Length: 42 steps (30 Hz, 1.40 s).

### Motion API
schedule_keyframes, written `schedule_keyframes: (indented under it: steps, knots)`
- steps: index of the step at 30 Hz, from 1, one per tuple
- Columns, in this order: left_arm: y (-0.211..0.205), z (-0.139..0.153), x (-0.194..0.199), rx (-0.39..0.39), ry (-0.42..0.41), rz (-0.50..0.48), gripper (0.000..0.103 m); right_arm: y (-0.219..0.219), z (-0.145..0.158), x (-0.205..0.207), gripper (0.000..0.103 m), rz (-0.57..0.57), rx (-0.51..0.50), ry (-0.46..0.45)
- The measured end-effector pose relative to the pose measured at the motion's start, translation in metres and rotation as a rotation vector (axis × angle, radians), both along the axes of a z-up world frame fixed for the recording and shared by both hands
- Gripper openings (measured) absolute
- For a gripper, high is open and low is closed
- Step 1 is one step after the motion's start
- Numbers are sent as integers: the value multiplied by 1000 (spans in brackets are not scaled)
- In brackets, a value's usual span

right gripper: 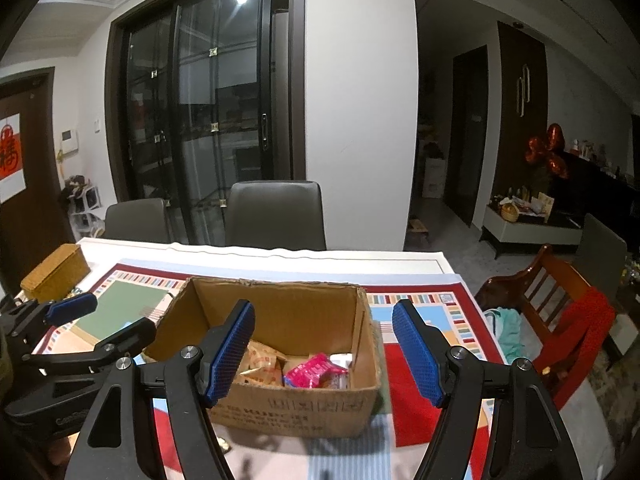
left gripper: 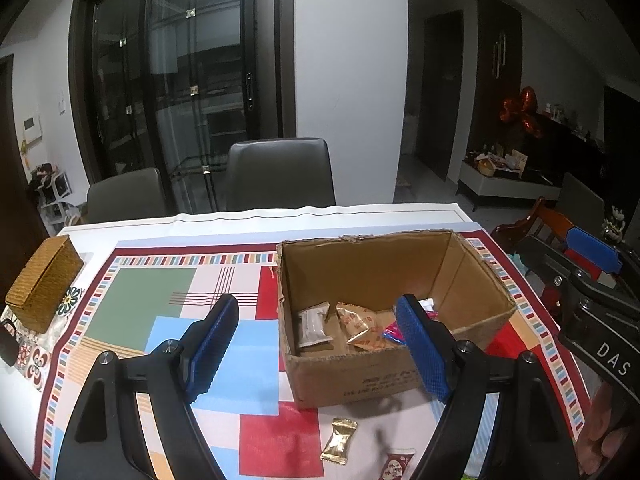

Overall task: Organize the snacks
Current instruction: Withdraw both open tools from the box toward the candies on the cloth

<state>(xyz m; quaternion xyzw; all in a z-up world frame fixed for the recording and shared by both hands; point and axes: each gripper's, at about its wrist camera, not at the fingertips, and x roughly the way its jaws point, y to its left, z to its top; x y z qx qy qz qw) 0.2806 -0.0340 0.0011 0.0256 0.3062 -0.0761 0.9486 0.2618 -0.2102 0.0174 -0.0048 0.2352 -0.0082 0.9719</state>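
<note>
An open cardboard box (left gripper: 472,276) stands on the patterned tablecloth; it also shows in the right wrist view (right gripper: 296,408). Inside lie a white packet (left gripper: 314,326), orange-printed packets (left gripper: 358,326) and a pink packet (right gripper: 316,370). A gold-wrapped candy (left gripper: 339,438) and a red-and-white candy (left gripper: 396,466) lie on the cloth in front of the box. My left gripper (left gripper: 320,346) is open and empty, above the box's front left corner. My right gripper (right gripper: 324,350) is open and empty, above the box's front right part.
A woven brown box (left gripper: 44,280) sits at the table's far left. Two grey chairs (left gripper: 280,174) stand behind the table. A wooden chair (right gripper: 560,320) with red cloth stands to the right. The tablecloth (left gripper: 140,304) left of the box is bare.
</note>
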Motion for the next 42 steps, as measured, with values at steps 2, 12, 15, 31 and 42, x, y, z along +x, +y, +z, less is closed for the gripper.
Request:
schedule_keyframes:
  steps: [2, 12, 15, 31, 42]
  knots:
    - [0, 2, -5, 0, -4, -3, 81, -1, 2, -5, 72, -4, -2, -3]
    - [0, 8, -26, -1, -20, -13, 81, -3, 4, -26, 72, -18, 1, -11]
    - [0, 8, -31, -1, -24, -19, 81, -5, 5, -34, 72, -23, 3, -12]
    - [-4, 9, -61, 6, -36, -54, 81, -11, 2, -65, 72, -54, 2, -4]
    - [-5, 3, -80, 13, -39, -84, 81, -14, -1, -85, 72, -71, 0, 2]
